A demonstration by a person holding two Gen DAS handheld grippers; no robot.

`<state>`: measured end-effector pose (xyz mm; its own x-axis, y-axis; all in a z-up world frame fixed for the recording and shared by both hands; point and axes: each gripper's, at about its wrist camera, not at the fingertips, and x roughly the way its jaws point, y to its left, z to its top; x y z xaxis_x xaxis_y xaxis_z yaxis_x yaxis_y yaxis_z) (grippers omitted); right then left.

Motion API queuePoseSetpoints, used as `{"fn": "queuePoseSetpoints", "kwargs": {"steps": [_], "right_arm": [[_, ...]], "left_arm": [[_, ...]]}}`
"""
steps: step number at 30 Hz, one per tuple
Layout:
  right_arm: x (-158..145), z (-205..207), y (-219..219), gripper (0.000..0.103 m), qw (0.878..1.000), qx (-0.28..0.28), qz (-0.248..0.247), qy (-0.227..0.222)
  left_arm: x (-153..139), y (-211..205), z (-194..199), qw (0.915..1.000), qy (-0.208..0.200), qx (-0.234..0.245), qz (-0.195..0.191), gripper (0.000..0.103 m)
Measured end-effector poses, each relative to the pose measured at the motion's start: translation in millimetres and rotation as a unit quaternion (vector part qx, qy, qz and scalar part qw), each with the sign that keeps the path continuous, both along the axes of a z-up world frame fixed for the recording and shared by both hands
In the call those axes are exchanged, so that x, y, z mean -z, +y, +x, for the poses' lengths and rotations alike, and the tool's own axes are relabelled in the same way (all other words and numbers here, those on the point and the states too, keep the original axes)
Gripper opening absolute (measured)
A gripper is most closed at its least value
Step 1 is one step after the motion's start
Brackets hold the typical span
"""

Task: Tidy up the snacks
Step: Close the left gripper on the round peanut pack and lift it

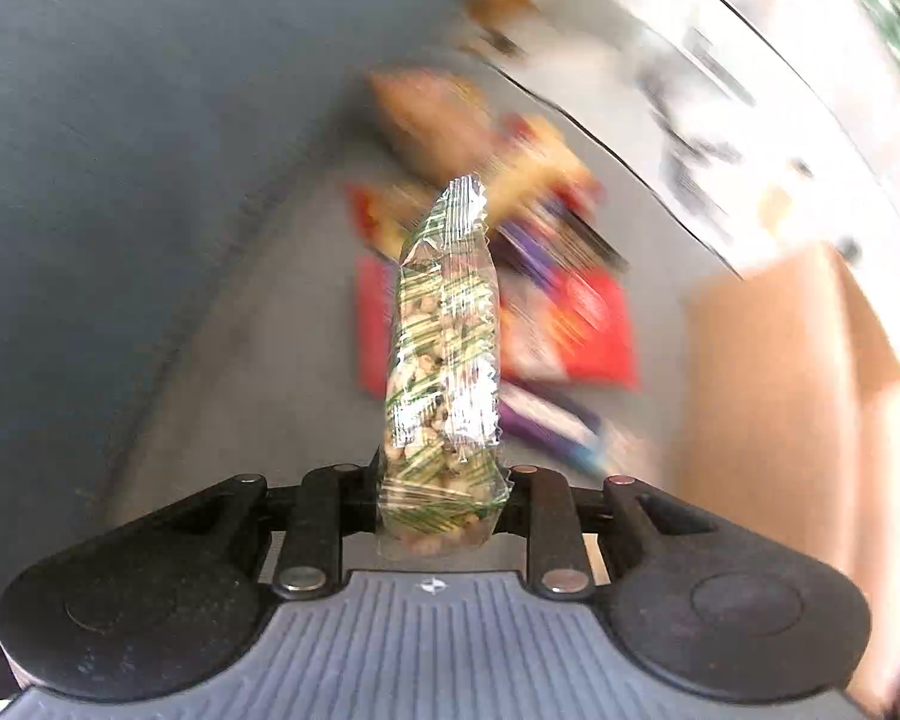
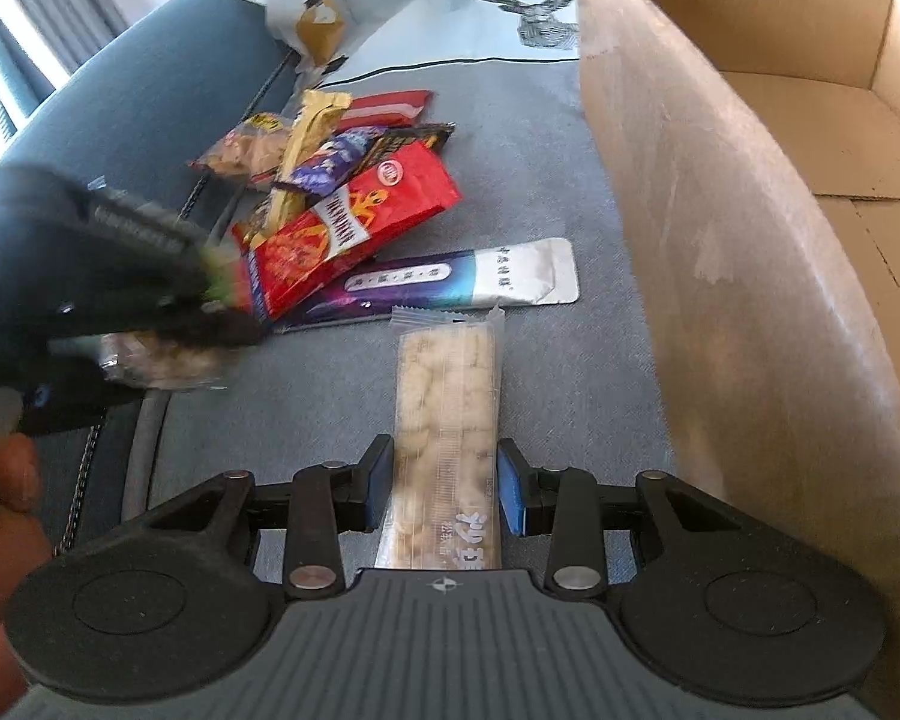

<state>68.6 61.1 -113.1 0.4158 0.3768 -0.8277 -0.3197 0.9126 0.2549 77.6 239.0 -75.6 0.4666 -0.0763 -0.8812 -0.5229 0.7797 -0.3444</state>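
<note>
My left gripper (image 1: 441,492) is shut on the lower end of a clear packet with green stripes (image 1: 444,348) that holds pale nuts. The packet stands up between the jaws, above the blurred snack pile (image 1: 546,276). In the right wrist view the left gripper (image 2: 210,306) shows as a dark blur at the left with that packet (image 2: 162,360). My right gripper (image 2: 444,495) is shut on a clear-wrapped pale snack bar (image 2: 447,408), its blue pads (image 2: 513,495) pressing both sides. Ahead lie a red packet (image 2: 354,228), a purple-and-white sachet (image 2: 468,276) and a yellow bar (image 2: 306,144).
An open cardboard box (image 2: 720,210) stands close on the right, its near wall tall; it is also at the right of the left wrist view (image 1: 780,390). The grey sofa seat (image 2: 540,180) carries the pile. A white deer-print cushion (image 2: 510,6) lies behind. A hand (image 2: 0,516) is at lower left.
</note>
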Motion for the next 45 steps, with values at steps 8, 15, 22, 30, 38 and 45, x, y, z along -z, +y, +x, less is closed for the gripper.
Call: {"fn": "queuePoseSetpoints", "kwargs": {"steps": [8,15,22,30,38,45], "right_arm": [[3,-5,3,0.041,1.000,-0.026,-0.006,-0.005],[1,-10,2,0.045,0.999,-0.036,-0.016,-0.008],[4,-10,0,0.048,0.999,-0.045,-0.030,0.001],[5,-9,2,0.044,0.998,-0.051,-0.044,-0.009],[1,-10,2,0.038,0.997,-0.047,-0.047,-0.027],[-24,-17,-1,0.038,0.996,-0.045,-0.029,-0.070]], "left_arm": [[-3,14,-8,0.9996,0.008,0.009,0.025,0.052],[-3,11,1,0.9975,0.007,0.024,0.066,0.076],[13,-6,14,0.9940,0.031,0.056,0.088,0.086],[28,-14,26,0.9902,0.056,0.077,0.102,0.088],[25,-15,28,0.9871,0.052,0.090,0.123,0.085],[0,-7,18,0.9900,0.008,0.064,0.125,0.085]]}}
